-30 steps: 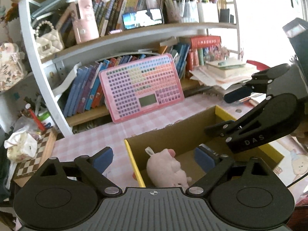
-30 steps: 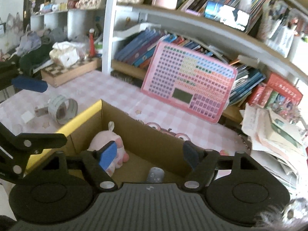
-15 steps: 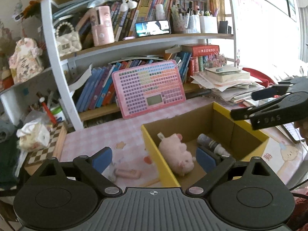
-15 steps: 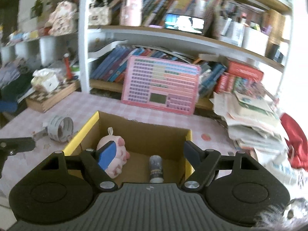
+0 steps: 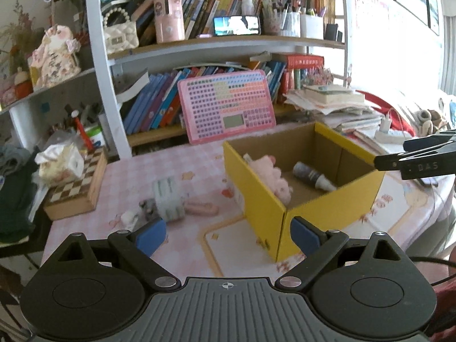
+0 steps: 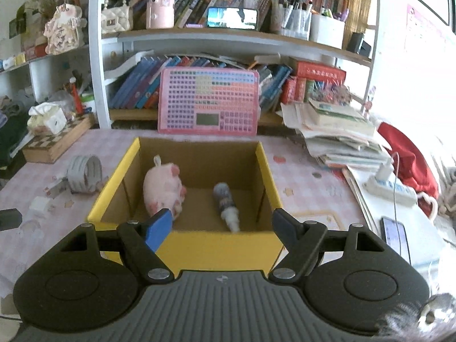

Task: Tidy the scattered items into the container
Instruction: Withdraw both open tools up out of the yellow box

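Pulled back from the yellow cardboard box (image 5: pixel 265 199); left hand-held gripper (image 5: pixel 228 235) no longer over its rim but above the pink checked desk (image 5: pixel 176 168) beside it. Newly in view there: grey-white tape roll (image 5: pixel 168 196), pink stick-shaped item (image 5: pixel 201 208). Right hand-held gripper (image 6: pixel 222 228) rolled level, now squarely facing the box from its near wall.

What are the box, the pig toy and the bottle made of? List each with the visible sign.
Box: corrugated cardboard, apparently; matte brown inside, smooth yellow facing outside, folded corner seams.
Pig toy: soft plush fabric; fuzzy pink pile, rounded stuffed body.
Bottle: probably plastic; smooth printed label, white tapered cap, though small and slightly blurred.
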The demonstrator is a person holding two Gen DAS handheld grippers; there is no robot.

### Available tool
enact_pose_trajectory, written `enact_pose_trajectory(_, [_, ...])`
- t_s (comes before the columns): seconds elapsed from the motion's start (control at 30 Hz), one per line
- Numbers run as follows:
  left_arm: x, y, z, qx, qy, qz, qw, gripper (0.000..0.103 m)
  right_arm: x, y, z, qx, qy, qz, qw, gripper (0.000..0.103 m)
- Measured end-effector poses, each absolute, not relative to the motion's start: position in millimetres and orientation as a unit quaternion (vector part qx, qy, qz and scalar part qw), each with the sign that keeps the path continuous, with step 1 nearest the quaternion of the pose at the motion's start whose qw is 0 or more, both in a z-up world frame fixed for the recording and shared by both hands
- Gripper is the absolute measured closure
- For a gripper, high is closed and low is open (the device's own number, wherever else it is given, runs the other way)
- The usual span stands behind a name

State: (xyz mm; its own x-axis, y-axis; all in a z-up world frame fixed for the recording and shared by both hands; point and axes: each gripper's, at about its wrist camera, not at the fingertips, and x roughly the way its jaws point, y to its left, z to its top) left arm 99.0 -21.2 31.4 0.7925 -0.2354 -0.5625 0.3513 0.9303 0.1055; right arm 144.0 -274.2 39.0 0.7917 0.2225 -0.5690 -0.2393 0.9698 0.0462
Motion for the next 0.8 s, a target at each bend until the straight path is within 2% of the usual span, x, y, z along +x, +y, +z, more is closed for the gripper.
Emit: enact_pose_trajectory(0.8, [58.2, 47.6, -17.0, 0.08, 0.35, -0.129, 0.924, 0.007, 81.6, -203.5, -14.6, -0.058, 0.366, 0.156, 0.916, 0.027])
